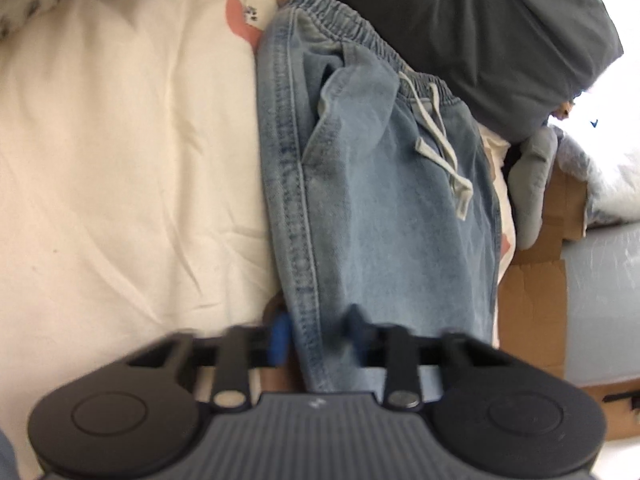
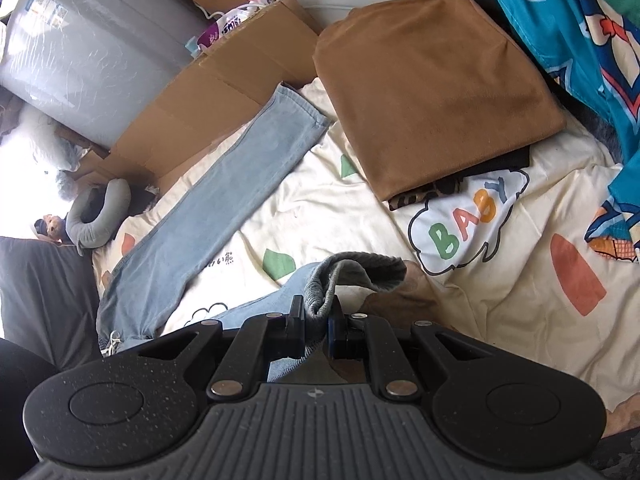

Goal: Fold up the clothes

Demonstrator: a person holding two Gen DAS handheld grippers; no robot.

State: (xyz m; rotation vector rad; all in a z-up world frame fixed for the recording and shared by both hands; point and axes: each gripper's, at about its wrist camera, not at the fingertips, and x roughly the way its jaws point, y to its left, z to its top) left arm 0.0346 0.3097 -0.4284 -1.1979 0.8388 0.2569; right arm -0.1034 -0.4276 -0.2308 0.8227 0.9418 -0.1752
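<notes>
Light blue jeans [image 1: 360,208] with an elastic waistband and a white drawstring [image 1: 440,136] lie on the cream bedsheet [image 1: 120,140]. In the left wrist view my left gripper [image 1: 320,332] is low in the frame, its blue pads [image 1: 280,336] closed on the stitched side seam of the jeans. In the right wrist view my right gripper [image 2: 320,320] is shut on a turned-over hem of the jeans [image 2: 352,272], held above the sheet. The other leg [image 2: 224,184] lies flat and stretched toward the cardboard.
A folded brown cloth [image 2: 432,80] lies on the printed sheet [image 2: 460,280] at the back right, and a blue cartoon cloth [image 2: 580,40] hangs beside it. Cardboard boxes [image 2: 208,92], a grey neck pillow [image 2: 96,212] and a plastic-wrapped grey appliance [image 2: 92,40] line the bed's far edge. Dark grey fabric [image 1: 480,20] lies past the waistband.
</notes>
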